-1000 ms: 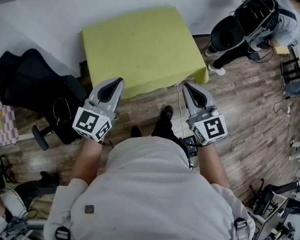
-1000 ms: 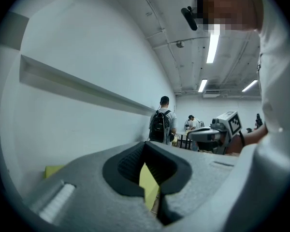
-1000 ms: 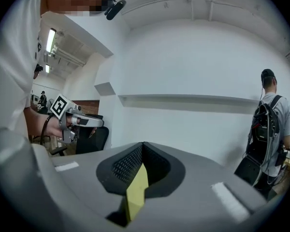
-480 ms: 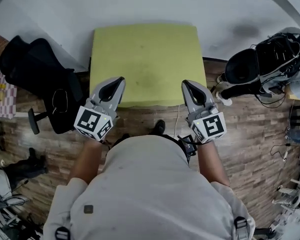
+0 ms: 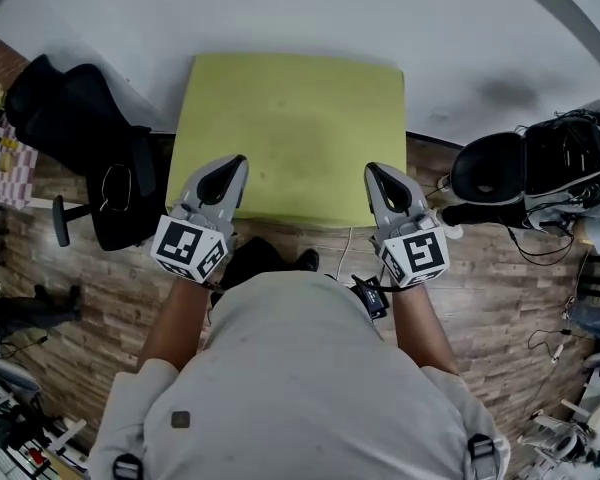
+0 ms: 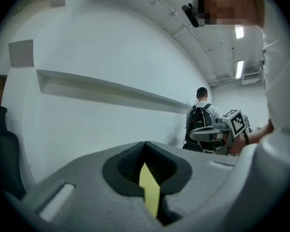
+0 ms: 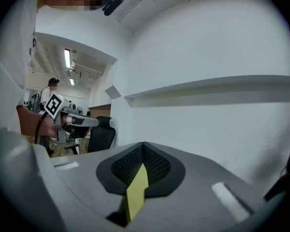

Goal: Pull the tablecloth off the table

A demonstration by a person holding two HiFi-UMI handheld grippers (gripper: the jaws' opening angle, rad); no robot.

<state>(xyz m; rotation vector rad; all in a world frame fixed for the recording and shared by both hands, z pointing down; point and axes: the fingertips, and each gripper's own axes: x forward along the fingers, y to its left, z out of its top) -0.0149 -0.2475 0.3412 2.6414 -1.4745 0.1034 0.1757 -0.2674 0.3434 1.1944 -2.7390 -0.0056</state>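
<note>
A yellow-green tablecloth covers a small square table against the white wall. In the head view my left gripper sits at the cloth's near left edge and my right gripper at its near right edge. Both are held at the same height, side by side. In the left gripper view a thin sliver of the cloth is pinched between the shut jaws of that gripper. The right gripper view shows the same: a fold of yellow cloth is clamped in the shut jaws of that gripper.
A black office chair stands left of the table. A person with a black backpack is at the right on the wood floor. A white cable hangs below the table's front edge. The white wall lies behind the table.
The head view has swung, so the table now sits squarely ahead and the backpack person has shifted right. Both grippers stay shut at the cloth's near edge.
</note>
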